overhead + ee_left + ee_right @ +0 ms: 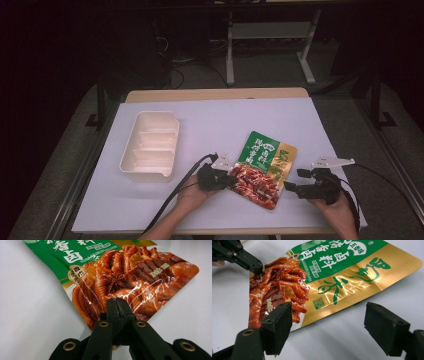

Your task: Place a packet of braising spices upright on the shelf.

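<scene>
- Glossy green, gold and red foil food pouch lies flat on the white table sheet, near-right of centre, tilted so its green top end points far and its red picture end points near.
- Left gripper, black two-jaw tool held in the person's left hand, sits at the pouch's near-left edge. Jaws pressed together, pinching the pouch's red printed edge between them.
- Left gripper view confirms it: jaw tips meet with no gap, pouch edge clamped in, star-anise print just beyond the tips.
- Right gripper, same black type, in the right hand, is just right of the pouch's near-right corner. Jaws wide apart, gripping nothing.
- Right gripper view: one pad overlaps the pouch's near edge in the picture, the other sits over bare sheet; contact cannot be told. The left gripper shows at far left, on the pouch.
- Cream rectangular plastic tray with inner dividers stands left of the pouch, well apart from it.
</scene>
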`<state>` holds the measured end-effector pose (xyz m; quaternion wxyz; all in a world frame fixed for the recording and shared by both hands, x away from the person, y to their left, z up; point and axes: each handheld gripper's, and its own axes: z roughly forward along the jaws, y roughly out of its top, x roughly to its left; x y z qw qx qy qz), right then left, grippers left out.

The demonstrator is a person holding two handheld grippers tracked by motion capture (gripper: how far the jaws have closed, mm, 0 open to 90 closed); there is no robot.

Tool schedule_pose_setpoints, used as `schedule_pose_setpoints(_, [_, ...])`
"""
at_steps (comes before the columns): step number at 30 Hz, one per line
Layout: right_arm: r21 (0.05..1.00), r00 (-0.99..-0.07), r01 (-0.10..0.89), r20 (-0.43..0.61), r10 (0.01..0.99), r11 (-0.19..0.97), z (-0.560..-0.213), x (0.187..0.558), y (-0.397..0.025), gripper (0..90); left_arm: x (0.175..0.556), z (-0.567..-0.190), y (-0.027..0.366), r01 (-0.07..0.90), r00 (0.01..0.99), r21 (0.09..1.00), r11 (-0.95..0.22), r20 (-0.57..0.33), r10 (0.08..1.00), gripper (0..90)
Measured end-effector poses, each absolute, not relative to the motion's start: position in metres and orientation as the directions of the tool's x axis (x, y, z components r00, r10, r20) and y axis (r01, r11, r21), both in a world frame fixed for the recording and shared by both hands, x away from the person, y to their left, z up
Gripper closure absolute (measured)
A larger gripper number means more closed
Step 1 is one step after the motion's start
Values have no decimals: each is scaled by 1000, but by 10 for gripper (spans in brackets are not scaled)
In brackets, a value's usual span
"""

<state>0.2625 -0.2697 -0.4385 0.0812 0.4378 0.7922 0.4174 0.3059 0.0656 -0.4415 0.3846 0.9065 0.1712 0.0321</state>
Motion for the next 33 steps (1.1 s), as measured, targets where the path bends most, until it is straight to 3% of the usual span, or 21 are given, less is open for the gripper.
schedule_pose_setpoints(17, [707, -560, 668, 271, 783, 232, -441, 289, -274, 188, 299, -447, 61, 272, 935, 694, -667, -25, 354, 898])
schedule_pose_setpoints(33, [684, -501, 704, 289, 816, 190, -444, 327, -279, 231, 297, -446, 60, 270, 931, 691, -671, -10, 364, 899])
